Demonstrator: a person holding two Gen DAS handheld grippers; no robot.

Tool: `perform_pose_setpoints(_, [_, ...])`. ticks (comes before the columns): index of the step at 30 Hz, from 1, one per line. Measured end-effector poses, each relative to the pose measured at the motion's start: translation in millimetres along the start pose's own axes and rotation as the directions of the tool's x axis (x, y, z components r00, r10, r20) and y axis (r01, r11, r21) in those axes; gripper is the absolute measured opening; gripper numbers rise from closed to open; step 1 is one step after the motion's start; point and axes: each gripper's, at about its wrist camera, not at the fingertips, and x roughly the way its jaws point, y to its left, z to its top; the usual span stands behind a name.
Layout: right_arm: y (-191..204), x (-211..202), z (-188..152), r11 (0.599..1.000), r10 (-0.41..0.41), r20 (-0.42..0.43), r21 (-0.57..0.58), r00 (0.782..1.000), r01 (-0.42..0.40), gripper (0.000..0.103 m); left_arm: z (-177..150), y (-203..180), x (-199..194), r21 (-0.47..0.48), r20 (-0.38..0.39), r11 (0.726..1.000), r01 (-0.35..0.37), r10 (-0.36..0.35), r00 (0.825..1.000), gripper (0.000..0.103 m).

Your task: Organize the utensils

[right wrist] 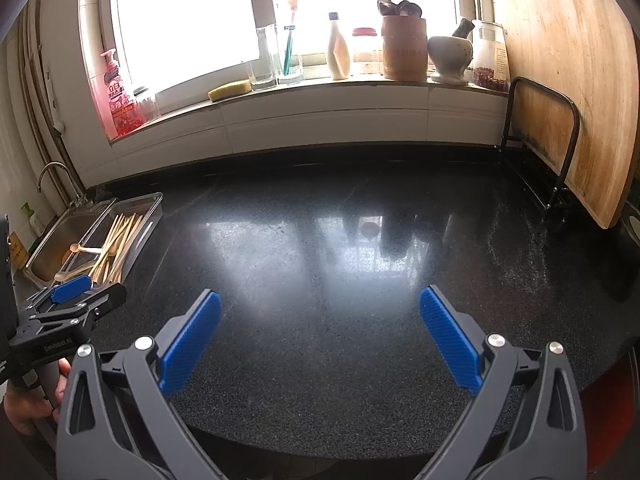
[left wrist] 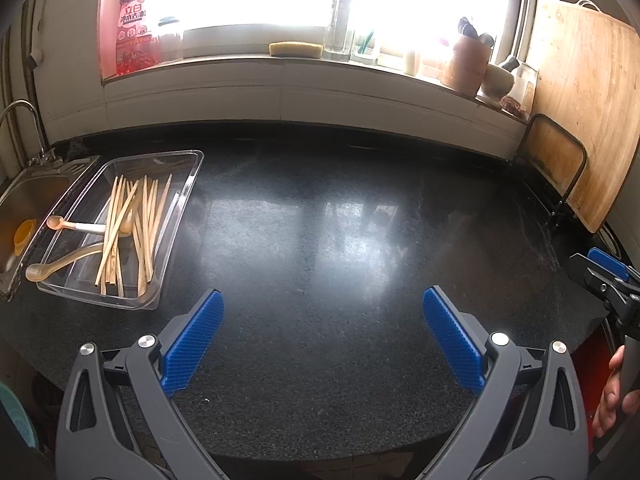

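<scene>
1. Black speckled countertop, glossy with window glare;
2. wooden cutting board leaning upright in a dark metal rack, far right;
3. yellow sponge on the far windowsill;
4. steel sink far left.

We can read only little text here. On the red detergent bottle at the upper left of the left wrist view we see white Chinese characters, "立白", and a smaller line below that is too blurred for us. The same bottle in the right wrist view shows this label again, very small. On the black body of the left gripper, at the lower left of the right wrist view, stands a pale printed word which we cannot read surely.
</scene>
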Motion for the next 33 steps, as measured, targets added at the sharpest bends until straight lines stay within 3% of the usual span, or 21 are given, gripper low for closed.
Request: perform_pose_setpoints(33, [0.6,2.6,2.3,1.0,0.004,-0.003,-0.007,1.0,-0.004,0.096,2.9,-3.7,-0.2,0.017,-0.013,1.0,-0.006,0.006,1.0,0.097])
